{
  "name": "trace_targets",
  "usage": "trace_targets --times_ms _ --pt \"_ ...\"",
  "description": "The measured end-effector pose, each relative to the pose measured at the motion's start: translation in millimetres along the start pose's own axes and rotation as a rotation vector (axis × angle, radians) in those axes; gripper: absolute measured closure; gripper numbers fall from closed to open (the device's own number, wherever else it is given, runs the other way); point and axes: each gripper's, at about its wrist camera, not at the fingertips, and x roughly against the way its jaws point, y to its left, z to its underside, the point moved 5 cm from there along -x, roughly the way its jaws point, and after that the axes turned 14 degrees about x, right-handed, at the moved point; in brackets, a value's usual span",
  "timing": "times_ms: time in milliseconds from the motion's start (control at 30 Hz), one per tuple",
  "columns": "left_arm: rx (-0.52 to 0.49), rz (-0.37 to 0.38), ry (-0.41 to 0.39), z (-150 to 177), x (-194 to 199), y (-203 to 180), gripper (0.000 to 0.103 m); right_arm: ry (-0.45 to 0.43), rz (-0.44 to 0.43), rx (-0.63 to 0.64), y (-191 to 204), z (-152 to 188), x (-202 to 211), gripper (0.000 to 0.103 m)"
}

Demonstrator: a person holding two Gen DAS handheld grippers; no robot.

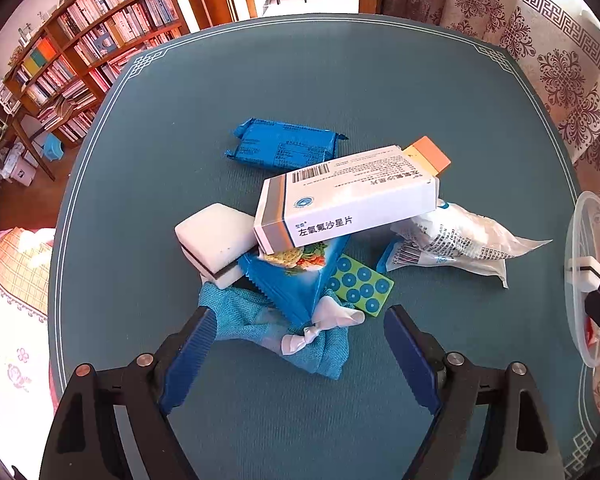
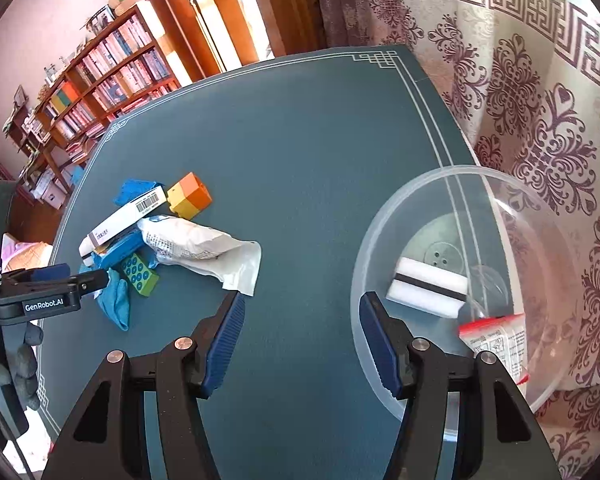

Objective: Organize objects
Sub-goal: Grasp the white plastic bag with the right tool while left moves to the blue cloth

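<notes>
a: left gripper (image 1: 296,344) — jaws wide, empty, over teal cloth (image 1: 260,320). right gripper (image 2: 300,340) — parted, empty, beside clear bowl (image 2: 380,240).
b: stowed — sponge (image 2: 428,286), red-topped packet (image 2: 496,334). outstanding — medicine box (image 1: 348,196), pile on table (image 1: 300,80).

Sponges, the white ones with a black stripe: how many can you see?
2. One sponge lies in the pile on the table, beside the white medicine box. The other sponge sits inside the clear bowl. More could hide under the pile.
</notes>
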Motion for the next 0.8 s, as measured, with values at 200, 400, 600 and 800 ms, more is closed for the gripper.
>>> trace_targets --times_ms 200,400,600,800 --pt "0.014 0.025 0.060 1 -19 16 0.014 0.031 -0.030 0.075 31 -18 -17 0.042" --pt "-0.013 0.070 0.072 1 -22 17 0.014 0.026 -0.069 0.142 55 -52 -33 0.039" --pt "-0.060 0.100 0.081 3 -18 15 0.014 0.073 -0.144 0.274 91 -79 -65 0.038" --pt "-0.068 0.130 0.105 11 -17 22 0.014 0.183 -0.168 0.378 111 -72 -102 0.037"
